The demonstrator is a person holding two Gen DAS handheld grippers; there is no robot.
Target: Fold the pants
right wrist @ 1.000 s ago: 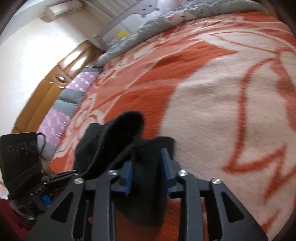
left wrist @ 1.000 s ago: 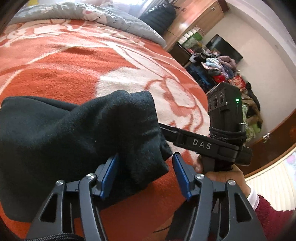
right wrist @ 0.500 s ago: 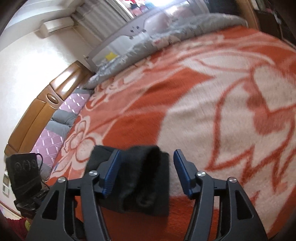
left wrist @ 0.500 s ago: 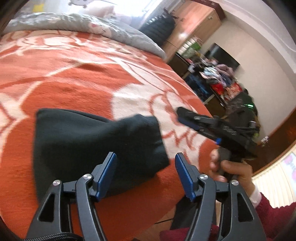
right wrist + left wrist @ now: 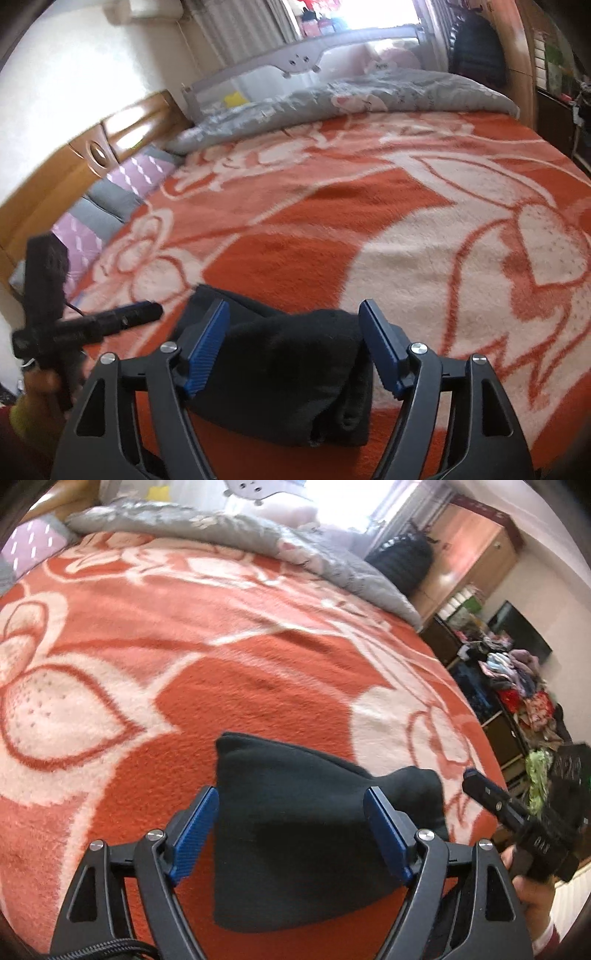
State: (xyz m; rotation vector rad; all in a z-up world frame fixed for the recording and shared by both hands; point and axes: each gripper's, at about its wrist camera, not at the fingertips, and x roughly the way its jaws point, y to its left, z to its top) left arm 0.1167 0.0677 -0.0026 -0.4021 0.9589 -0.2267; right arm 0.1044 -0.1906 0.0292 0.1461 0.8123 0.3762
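Pants (image 5: 295,834) — one folded bundle.

An orange-and-cream floral blanket (image 5: 229,672) covered the bed. At its far edge lay a grey quilt (image 5: 369,96), with a grey bed rail (image 5: 314,55) behind it. Lilac-checked pillows (image 5: 140,173) sat far left against a wooden headboard (image 5: 74,162). A wooden wardrobe (image 5: 476,554) and heaped clothes (image 5: 517,679) stood at the right.
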